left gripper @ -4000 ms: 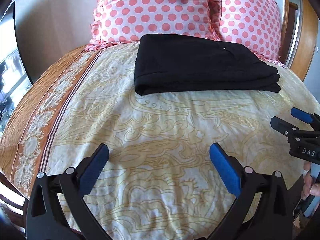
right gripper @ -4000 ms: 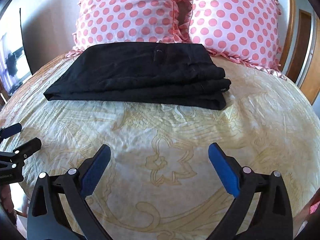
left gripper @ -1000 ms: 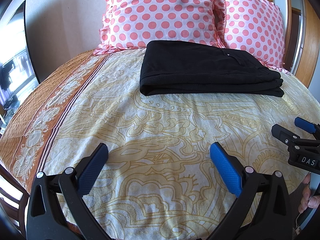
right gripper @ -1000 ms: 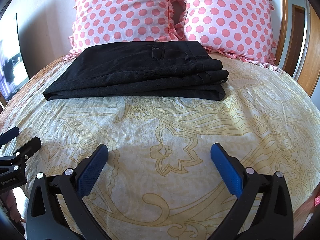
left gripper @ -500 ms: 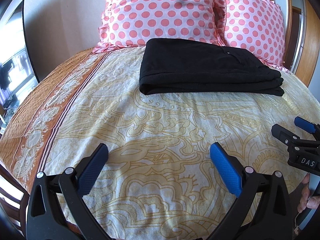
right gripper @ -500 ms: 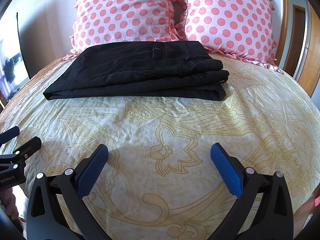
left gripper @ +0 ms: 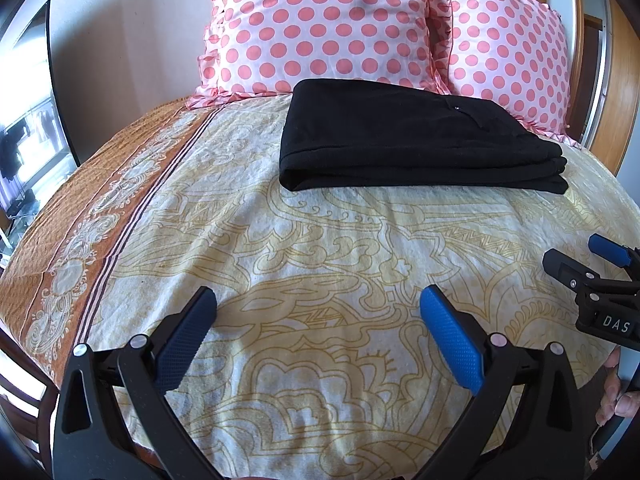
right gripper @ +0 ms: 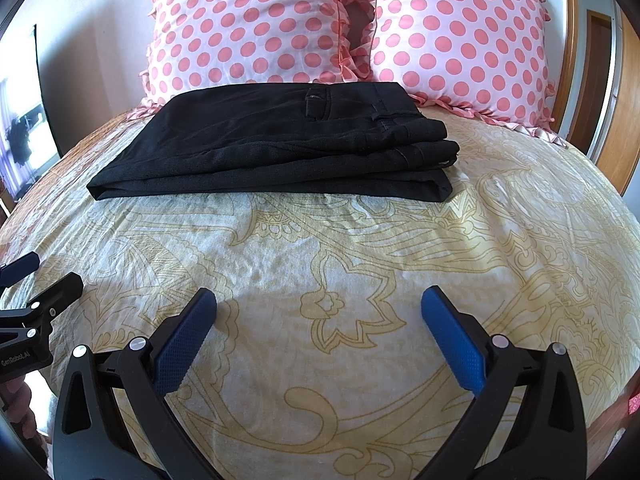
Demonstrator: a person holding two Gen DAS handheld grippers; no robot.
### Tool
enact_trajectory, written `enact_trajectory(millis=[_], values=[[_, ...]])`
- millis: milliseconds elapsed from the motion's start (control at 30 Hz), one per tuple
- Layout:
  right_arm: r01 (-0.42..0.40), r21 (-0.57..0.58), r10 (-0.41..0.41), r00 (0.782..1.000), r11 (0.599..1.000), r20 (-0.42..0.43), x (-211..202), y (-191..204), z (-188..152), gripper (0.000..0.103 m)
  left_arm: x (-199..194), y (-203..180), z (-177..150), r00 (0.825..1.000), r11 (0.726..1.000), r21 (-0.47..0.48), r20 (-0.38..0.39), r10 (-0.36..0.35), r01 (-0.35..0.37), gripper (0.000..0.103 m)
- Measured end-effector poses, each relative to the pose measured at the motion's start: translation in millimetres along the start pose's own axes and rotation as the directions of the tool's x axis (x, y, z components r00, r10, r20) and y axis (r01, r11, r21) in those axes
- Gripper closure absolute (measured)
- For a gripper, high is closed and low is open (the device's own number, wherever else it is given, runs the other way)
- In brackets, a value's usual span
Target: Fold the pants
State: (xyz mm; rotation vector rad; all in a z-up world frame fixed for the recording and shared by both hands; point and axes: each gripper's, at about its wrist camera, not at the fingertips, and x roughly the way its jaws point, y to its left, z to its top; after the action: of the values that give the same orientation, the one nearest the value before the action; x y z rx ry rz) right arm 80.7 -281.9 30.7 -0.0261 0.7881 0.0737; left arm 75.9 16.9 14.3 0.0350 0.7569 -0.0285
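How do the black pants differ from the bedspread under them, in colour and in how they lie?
The black pants are plain and dark; the bedspread is pale yellow with a gold floral pattern. The pants are folded into a stacked bundle of layers near the pillows; the bedspread lies spread out in one layer. Both are cloth, and neither is touched by a gripper.

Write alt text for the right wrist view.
Black pants lie folded in a flat stack on a yellow patterned bedspread, before two pink polka-dot pillows. The open right gripper hovers empty in the foreground.
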Motion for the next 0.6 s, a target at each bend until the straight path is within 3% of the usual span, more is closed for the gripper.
enact_trajectory(millis=[600], values=[[0.001, 0.001, -0.001, 1.0, 1.0, 0.0, 0.1, 0.7, 0.0, 0.001, -0.1, 1.0, -1.8, 1.0, 1.0, 0.002, -0.004, -0.002, 0.002, 0.002]])
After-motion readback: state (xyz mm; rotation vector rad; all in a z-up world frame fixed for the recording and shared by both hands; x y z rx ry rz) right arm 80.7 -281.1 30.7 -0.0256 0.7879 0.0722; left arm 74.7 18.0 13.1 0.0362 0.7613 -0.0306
